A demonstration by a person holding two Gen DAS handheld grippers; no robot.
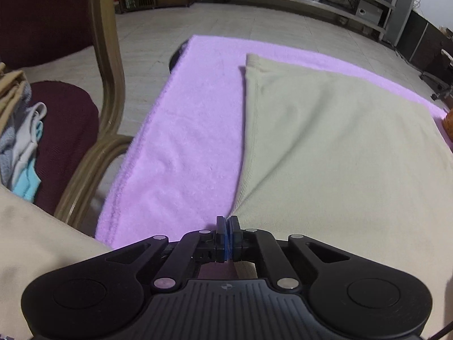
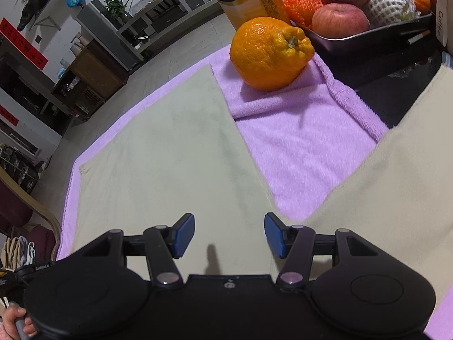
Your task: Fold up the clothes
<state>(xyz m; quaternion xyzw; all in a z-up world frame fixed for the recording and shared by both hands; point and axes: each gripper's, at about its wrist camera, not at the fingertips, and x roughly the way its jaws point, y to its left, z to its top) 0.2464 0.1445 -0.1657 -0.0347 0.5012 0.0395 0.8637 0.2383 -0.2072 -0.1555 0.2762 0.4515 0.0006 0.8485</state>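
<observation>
**Left corner pinched, right gripper yet to take hold**

A lilac towel (image 1: 175, 141) covers the work surface, and on it lies the beige garment (image 1: 339, 147), spread flat from the centre out toward 3 o'clock in the left wrist view. The fold seems to be just starting. The left gripper (image 1: 227, 226) has its blue pads pressed together on the garment's near edge at 6 o'clock. The right gripper (image 2: 229, 235) hangs over the cloth with fingers wide apart, holding nothing. Next, it likely needs to clamp the matching edge so both lift together.

At 12 o'clock in the right view a large orange (image 2: 269, 53) sits on the towel just beyond the garment, crowding any forward fold, with a fruit tray (image 2: 376, 36) behind it. A wooden chair (image 1: 110, 85) stands at 9 o'clock on the left.
</observation>
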